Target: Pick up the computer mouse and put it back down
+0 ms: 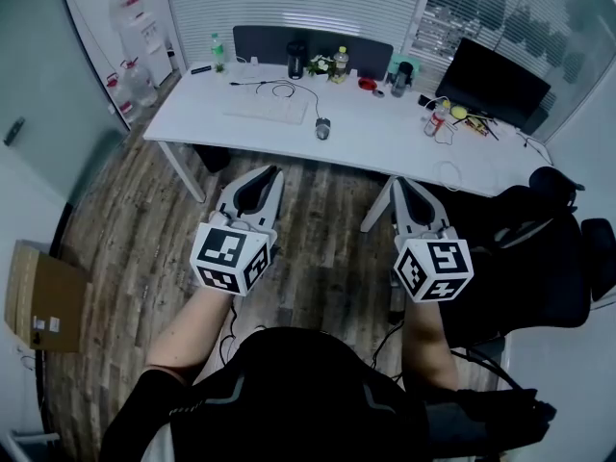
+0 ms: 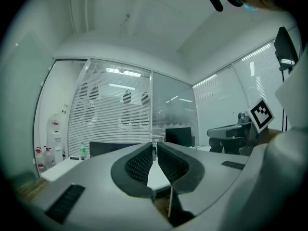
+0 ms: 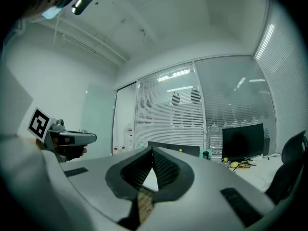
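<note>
A grey computer mouse lies on the white desk, just right of a white keyboard; its cable runs back toward the desk's far edge. Both grippers are held level over the wooden floor, short of the desk's front edge and well away from the mouse. My left gripper is shut with nothing between its jaws, as the left gripper view also shows. My right gripper is shut and empty too, its pads meeting in the right gripper view. The mouse shows in neither gripper view.
On the desk stand a dark monitor at the right, bottles, cups and small clutter along the back. A black office chair is at my right, a cardboard box on the floor at left, a water dispenser in the far left corner.
</note>
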`<action>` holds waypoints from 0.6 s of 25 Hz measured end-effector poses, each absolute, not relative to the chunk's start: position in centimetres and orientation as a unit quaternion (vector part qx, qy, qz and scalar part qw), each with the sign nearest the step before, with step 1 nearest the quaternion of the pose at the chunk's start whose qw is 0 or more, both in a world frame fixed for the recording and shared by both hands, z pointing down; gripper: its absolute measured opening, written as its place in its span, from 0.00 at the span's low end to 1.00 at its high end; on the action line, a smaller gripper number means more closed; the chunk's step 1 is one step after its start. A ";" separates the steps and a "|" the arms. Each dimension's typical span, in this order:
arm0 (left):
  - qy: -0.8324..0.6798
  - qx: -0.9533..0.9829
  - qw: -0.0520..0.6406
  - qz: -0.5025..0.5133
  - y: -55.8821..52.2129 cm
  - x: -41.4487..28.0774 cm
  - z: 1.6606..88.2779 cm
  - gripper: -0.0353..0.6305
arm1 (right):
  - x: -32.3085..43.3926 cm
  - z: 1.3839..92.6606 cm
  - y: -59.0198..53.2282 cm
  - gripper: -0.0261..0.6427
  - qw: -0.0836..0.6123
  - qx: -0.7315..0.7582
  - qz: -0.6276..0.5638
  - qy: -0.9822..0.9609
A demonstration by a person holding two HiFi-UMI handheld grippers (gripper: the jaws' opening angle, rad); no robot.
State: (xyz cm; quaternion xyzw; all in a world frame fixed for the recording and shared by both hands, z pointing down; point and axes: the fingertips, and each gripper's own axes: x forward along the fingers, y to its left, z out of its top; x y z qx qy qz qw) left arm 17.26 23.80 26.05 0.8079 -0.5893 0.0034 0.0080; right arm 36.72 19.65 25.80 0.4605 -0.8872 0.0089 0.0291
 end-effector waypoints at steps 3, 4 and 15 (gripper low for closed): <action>-0.584 0.811 0.010 0.002 23.8 17.4 26.0 0.20 | 36.2 25.7 19.7 0.24 0.026 0.448 0.007 -0.893; -0.581 0.814 0.010 0.002 23.8 17.5 25.9 0.33 | 36.1 25.7 19.7 0.31 0.027 0.446 0.007 -0.895; -0.580 0.815 0.002 -0.001 23.8 18.6 25.7 0.53 | 36.8 26.0 19.2 0.52 0.032 0.440 0.007 -0.898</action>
